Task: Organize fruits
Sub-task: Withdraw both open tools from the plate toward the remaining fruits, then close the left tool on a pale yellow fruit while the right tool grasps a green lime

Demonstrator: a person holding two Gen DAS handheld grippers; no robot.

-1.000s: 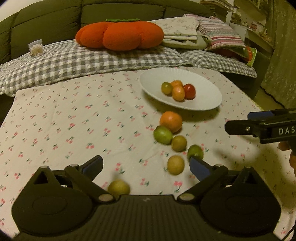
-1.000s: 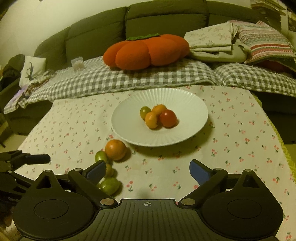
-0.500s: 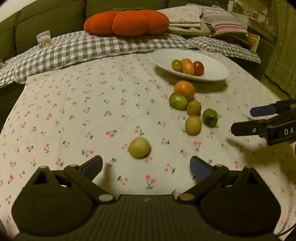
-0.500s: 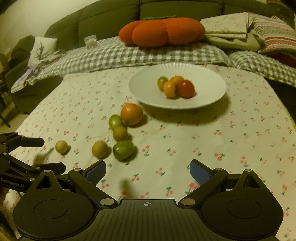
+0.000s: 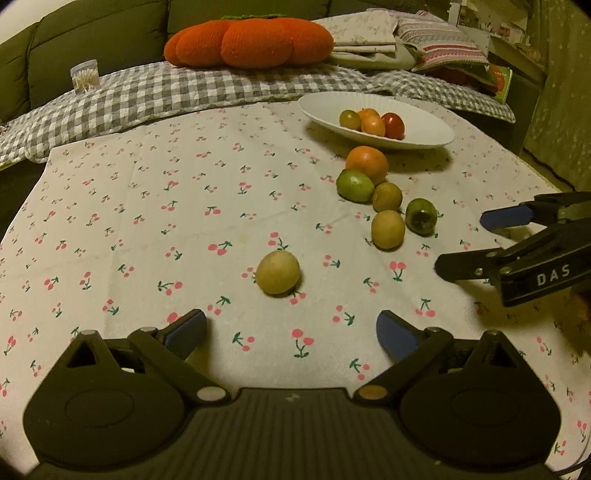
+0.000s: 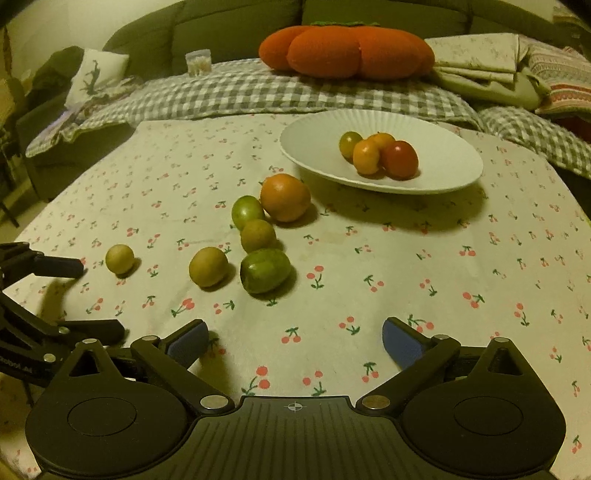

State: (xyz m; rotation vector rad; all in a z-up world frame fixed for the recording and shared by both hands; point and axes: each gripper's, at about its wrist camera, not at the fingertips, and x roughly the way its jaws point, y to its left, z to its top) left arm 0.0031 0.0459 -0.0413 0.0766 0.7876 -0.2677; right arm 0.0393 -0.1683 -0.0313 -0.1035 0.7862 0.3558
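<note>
Both wrist cameras are sitting low over the near edge of the tablecloth (image 5: 110, 206), looking forward between their own fingers toward the far edge and the sofa (image 6: 221, 26). The left one is looking from the near left, the right one from further right, closer to the white plate (image 6: 454, 162). Both are sharing the plate, the loose fruits and the orange cushion (image 5: 251, 38).

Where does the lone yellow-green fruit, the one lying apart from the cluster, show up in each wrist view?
Left wrist: the lone fruit lies centre frame, just ahead of the open left gripper.
Right wrist: the same fruit lies far left, beside the left gripper's fingertip.
Shared landmark: the white plate holding four small fruits.
</note>
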